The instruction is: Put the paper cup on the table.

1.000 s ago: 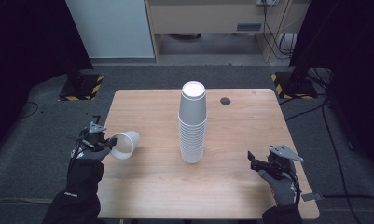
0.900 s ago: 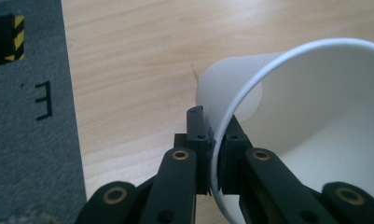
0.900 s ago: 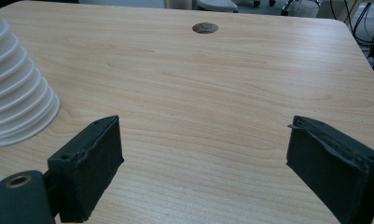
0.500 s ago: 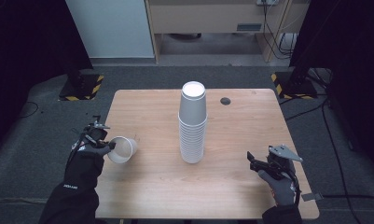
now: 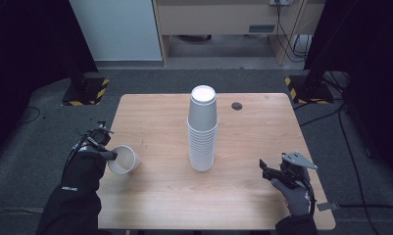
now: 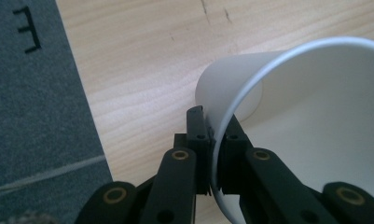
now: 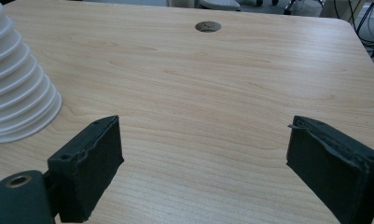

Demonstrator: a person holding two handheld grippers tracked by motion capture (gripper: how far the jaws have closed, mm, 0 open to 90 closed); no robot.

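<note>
A tall stack of white paper cups (image 5: 202, 132) stands upside down at the middle of the wooden table (image 5: 159, 196). Near the table's left edge a single white paper cup (image 5: 124, 159) lies tilted on its side, mouth toward me. My left gripper (image 5: 110, 155) is shut on it. In the left gripper view the jaws (image 6: 216, 135) pinch the rim of the cup (image 6: 315, 116), one jaw inside the wall and one outside. My right gripper (image 5: 265, 169) rests low at the right front, open with nothing between its jaws (image 7: 203, 154). The stack (image 7: 17, 93) is off to its left.
A dark round cable hole (image 5: 237, 105) sits in the tabletop at the back right, also in the right gripper view (image 7: 208, 26). Grey carpet surrounds the table. Black stand bases with yellow stripes (image 5: 85, 91) rest on the floor beyond both far corners.
My left gripper has carried the single cup a little toward the near edge of the table. The right gripper and the stack have stayed put.
</note>
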